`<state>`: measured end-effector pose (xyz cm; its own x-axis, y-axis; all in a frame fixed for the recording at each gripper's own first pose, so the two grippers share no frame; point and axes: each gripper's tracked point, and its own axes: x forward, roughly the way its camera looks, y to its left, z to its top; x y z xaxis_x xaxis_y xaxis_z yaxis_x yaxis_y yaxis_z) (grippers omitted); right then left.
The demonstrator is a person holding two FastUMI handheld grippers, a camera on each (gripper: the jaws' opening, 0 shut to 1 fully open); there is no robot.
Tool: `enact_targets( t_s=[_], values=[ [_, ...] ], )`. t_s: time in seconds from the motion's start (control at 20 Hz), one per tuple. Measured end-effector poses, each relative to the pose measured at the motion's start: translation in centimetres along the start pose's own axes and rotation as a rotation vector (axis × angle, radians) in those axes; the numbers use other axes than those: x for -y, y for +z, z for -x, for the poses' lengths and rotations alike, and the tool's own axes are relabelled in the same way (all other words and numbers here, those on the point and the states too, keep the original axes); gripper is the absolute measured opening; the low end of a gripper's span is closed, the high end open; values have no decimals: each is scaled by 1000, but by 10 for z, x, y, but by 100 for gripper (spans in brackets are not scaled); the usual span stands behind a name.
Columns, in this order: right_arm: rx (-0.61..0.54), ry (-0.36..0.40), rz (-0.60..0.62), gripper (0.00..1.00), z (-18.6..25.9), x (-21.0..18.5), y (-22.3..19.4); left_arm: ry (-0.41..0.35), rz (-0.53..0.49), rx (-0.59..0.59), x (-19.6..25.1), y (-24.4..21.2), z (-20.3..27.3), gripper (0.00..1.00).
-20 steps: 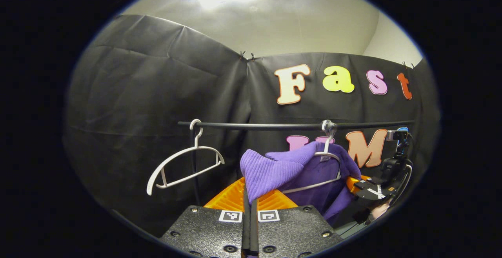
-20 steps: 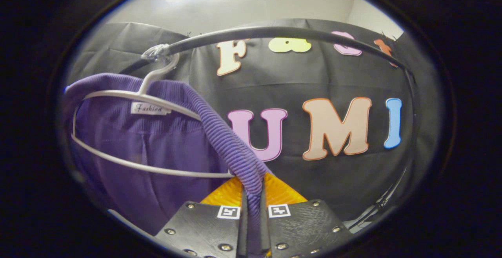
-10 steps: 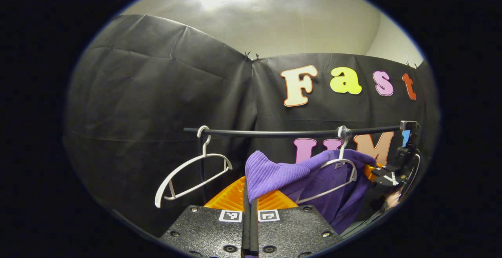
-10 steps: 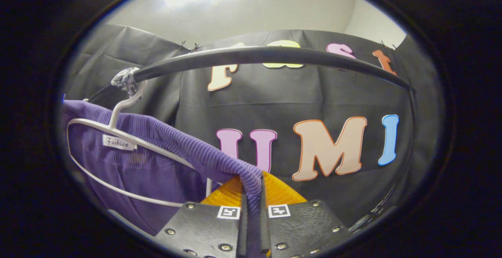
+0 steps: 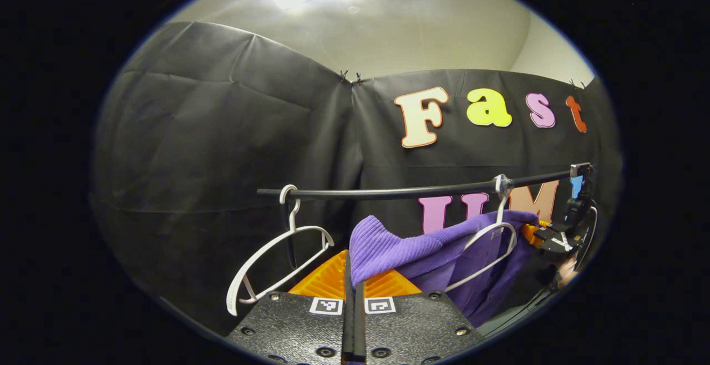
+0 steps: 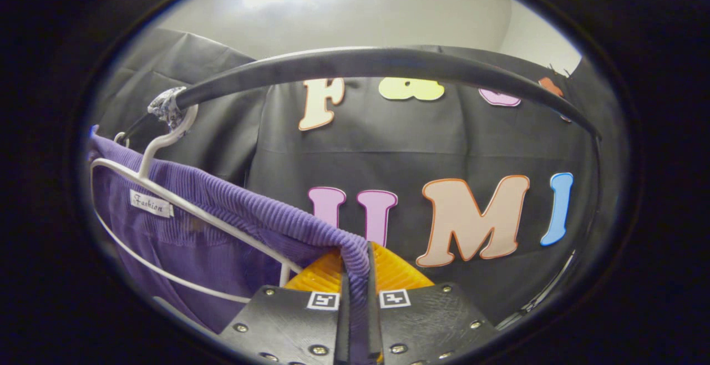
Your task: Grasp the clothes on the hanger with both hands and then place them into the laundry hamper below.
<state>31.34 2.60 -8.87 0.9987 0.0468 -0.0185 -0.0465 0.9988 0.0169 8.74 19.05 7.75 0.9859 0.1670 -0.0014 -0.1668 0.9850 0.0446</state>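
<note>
Already gripped: both grippers have the purple sweater, so the grasping half of the task looks done.
Left gripper (image 5: 353,298): fingers pressed together on a bunched fold of the sweater (image 5: 388,243), which rises from between them.
Right gripper (image 6: 355,293): clenched on the ribbed edge of the sweater (image 6: 266,215), which runs down into the seam between its fingers; from the left gripper view this gripper (image 5: 546,237) sits at the far end of the garment, a hand just below it.
Sweater: stretched between the two grippers but not yet free; it hangs over the white hanger (image 6: 183,209), whose wire shows across the cloth.
Hanger: hooked on the black rail (image 6: 360,65) at a taped spot.
Spare hanger (image 5: 277,254): bare, on the same rail (image 5: 388,192), left of the sweater.
Left to do: by my judgement, slip the sweater off the hanger, lower it, let go.
Hamper: somewhere below, outside what the cameras take in, so I cannot tell how far the sweater must travel.
</note>
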Motion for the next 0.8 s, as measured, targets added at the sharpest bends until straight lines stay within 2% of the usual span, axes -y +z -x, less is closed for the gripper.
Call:
enact_targets(
  t_s=[0.2,0.25,0.3,0.45,0.75,0.8],
  values=[
    [26,28,8,12,-2,-6,10,9,-16,20,-13,8,-17,0],
    [31,32,15,12,-2,-6,11,12,-34,29,-16,12,-23,3],
    [39,32,24,12,-3,-6,13,11,-52,40,-17,15,-28,0],
    [45,25,29,12,-7,-2,13,-6,-79,66,-13,20,-43,0],
    [12,3,19,12,-15,12,-7,-74,-42,45,-1,-13,-62,2],
    [4,-1,19,12,-17,14,-12,-87,-24,36,1,-24,-65,0]
  ],
)
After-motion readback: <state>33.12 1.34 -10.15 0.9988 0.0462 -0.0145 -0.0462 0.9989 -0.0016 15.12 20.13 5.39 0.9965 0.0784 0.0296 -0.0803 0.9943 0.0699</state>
